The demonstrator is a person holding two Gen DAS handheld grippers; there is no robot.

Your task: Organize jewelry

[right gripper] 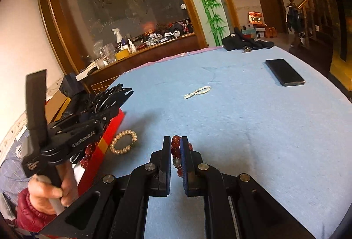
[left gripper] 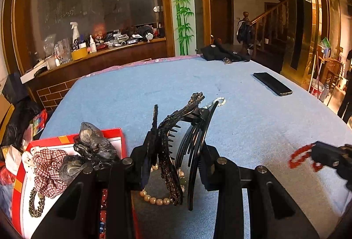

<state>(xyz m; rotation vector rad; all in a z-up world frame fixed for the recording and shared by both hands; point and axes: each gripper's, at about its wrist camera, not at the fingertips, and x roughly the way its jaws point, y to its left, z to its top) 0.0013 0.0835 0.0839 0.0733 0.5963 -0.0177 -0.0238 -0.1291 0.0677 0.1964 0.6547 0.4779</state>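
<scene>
A: What does the left gripper [left gripper: 176,150] hold?
B: A black hair claw [left gripper: 187,135], clamped between narrow jaws at the centre of the left wrist view. A pearl bracelet [left gripper: 154,198] lies on the blue cloth [left gripper: 253,120] under it.
A: And the right gripper [right gripper: 176,150]?
B: Its jaws are pinched on a red bead bracelet [right gripper: 176,150], lower centre of the right wrist view.
A: Where is the box [left gripper: 19,184]?
B: Lower left of the left view: red, with a checked scrunchie [left gripper: 49,170] and a grey one [left gripper: 94,146] in it.
A: Anything else on the cloth?
B: A small white bracelet [right gripper: 197,91] mid-frame, and a phone [right gripper: 285,75] at upper right. A hand [right gripper: 47,195] at lower left grips the left tool's handle.
</scene>
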